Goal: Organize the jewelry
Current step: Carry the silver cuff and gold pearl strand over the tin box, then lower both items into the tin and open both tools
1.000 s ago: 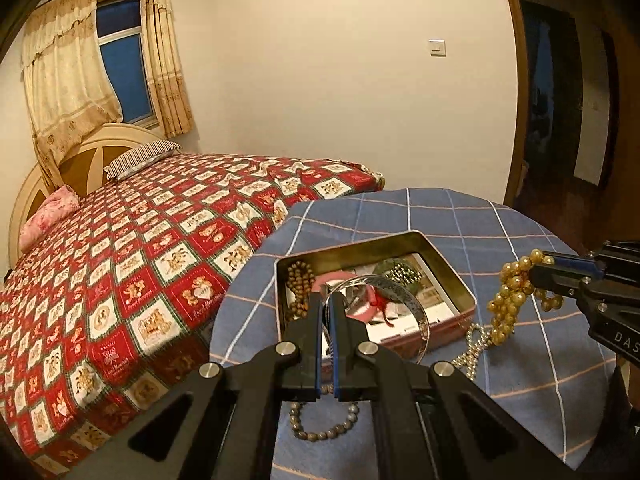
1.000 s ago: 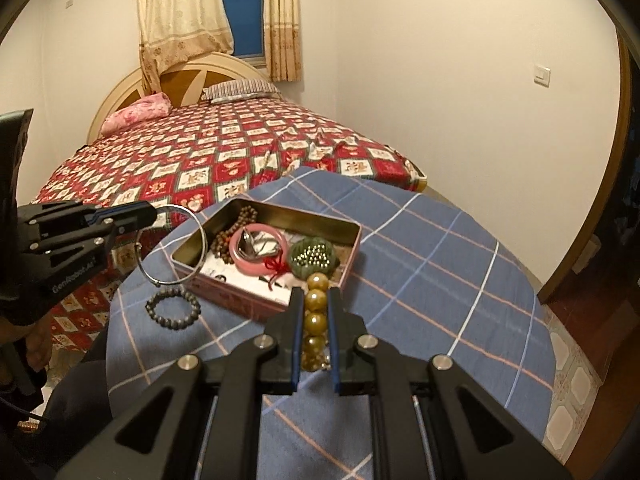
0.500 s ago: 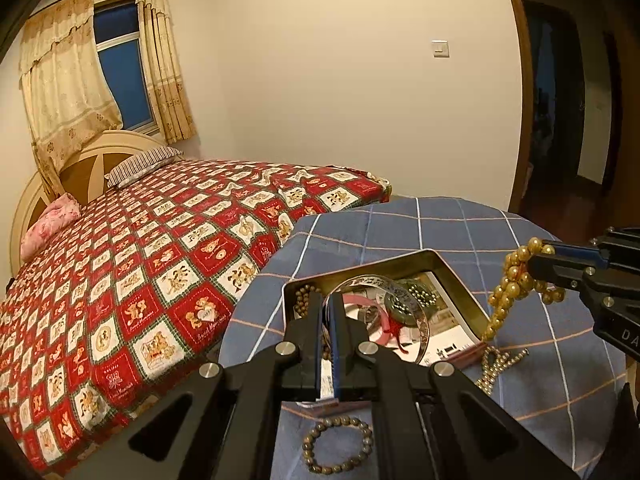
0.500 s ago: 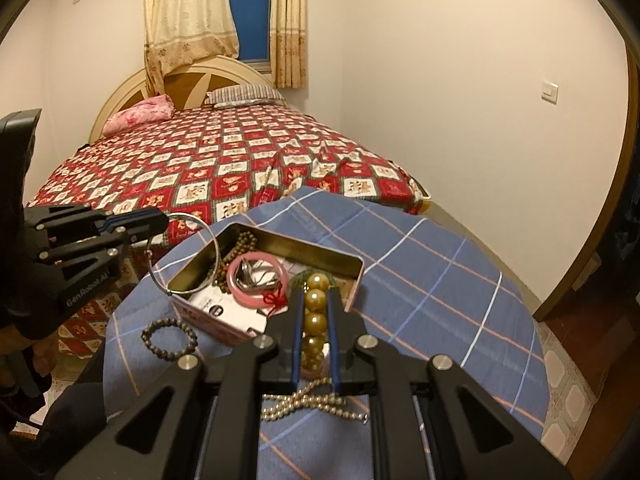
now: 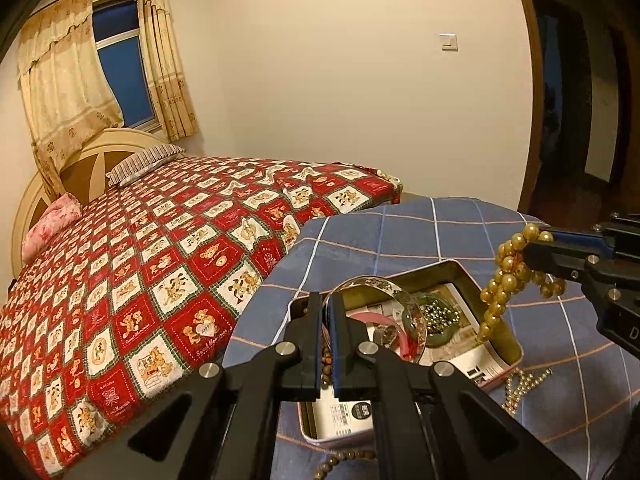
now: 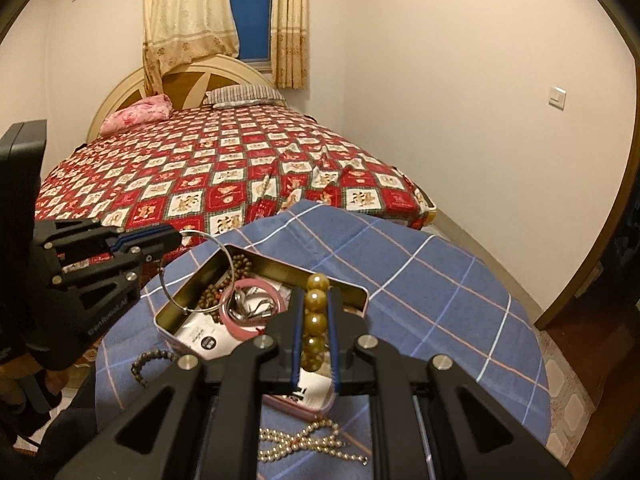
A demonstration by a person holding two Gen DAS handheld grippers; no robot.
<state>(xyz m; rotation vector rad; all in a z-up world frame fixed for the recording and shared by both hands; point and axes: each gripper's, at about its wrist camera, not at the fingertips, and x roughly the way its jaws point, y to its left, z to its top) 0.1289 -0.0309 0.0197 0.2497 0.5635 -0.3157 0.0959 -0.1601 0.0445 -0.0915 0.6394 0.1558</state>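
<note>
My left gripper (image 5: 328,300) is shut on the rim of a clear bangle (image 5: 400,300), which hangs over the left part of an open metal tin (image 5: 460,270). From the right wrist view, the left gripper (image 6: 172,240) holds that bangle (image 6: 200,276) above the tin's (image 6: 280,268) left corner. My right gripper (image 6: 316,296) is shut on a yellow bead bracelet (image 6: 314,320) above the tin's near side. In the left wrist view this bracelet (image 5: 504,280) dangles from the right gripper (image 5: 536,244). The tin holds a pink bangle (image 6: 240,326), brown beads (image 6: 240,264) and a green piece (image 5: 436,316).
The tin sits on a round table under a blue plaid cloth (image 6: 420,280). A dark bead bracelet (image 6: 152,360) lies left of the tin and a pearl necklace (image 6: 312,440) near its front. A red patterned bed (image 6: 200,168) stands just beyond the table.
Both grippers have carried their pieces forward over the tin, which now sits lower and closer in both views. The pearl necklace has come into sight under the right gripper.
</note>
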